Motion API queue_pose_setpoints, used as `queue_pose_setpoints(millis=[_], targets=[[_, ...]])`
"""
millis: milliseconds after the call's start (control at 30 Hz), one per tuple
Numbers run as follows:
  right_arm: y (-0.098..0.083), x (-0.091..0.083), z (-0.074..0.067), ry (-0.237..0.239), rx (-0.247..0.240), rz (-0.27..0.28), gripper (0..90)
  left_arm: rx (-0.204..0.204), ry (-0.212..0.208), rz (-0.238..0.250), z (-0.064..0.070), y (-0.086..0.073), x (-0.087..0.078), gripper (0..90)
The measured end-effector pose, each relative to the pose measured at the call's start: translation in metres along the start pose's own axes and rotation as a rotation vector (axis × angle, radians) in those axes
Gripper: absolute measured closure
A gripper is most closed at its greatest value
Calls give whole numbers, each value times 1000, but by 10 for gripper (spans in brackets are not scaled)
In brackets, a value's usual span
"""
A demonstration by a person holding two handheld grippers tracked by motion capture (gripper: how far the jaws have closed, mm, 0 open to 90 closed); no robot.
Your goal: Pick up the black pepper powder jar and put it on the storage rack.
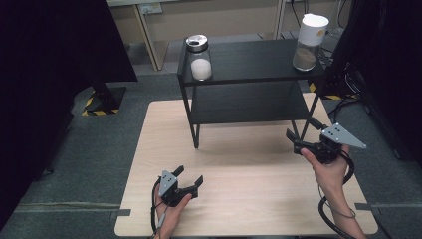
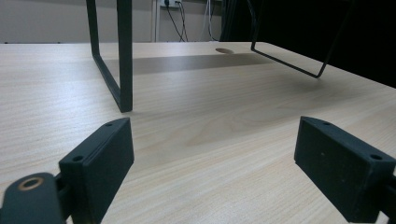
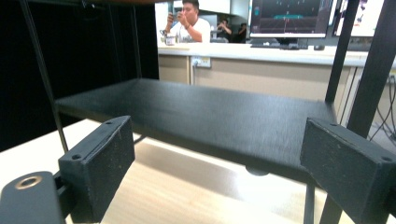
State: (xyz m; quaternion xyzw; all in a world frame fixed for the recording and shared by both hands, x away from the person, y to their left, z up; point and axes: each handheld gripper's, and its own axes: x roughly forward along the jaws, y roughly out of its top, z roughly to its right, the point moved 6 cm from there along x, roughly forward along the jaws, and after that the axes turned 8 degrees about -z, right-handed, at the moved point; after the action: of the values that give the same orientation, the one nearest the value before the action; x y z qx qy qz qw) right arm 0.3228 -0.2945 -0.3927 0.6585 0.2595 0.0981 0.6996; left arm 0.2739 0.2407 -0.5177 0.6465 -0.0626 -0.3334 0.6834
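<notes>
A black two-tier shelf (image 1: 249,62) stands at the back of the wooden table (image 1: 239,199). On its top board sit a glass jar (image 1: 199,59) with a metal lid and white contents at the left, and a white-lidded container (image 1: 309,42) with brown contents at the right. My left gripper (image 1: 188,180) rests low near the table's front edge, open, with nothing between its jaws; in the left gripper view (image 2: 212,163) it faces a shelf leg (image 2: 124,56). My right gripper (image 1: 294,142) hovers open by the shelf's front right leg. In the right gripper view (image 3: 219,168) it points at the lower board (image 3: 201,116).
Dark curtains (image 1: 59,45) hang at the left and the far right. Grey carpet (image 1: 99,164) surrounds the table. Bare wood lies between the two grippers. Behind the shelf, in the right gripper view, are a counter (image 3: 261,51), monitors (image 3: 289,16) and seated people (image 3: 187,23).
</notes>
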Motion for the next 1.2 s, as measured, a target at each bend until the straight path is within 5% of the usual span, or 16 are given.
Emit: queue_pose_setpoints(millis=[1200], targets=[[-79,-4,4,-3,70,-187,97,-4,3,4,0,0,0,112]])
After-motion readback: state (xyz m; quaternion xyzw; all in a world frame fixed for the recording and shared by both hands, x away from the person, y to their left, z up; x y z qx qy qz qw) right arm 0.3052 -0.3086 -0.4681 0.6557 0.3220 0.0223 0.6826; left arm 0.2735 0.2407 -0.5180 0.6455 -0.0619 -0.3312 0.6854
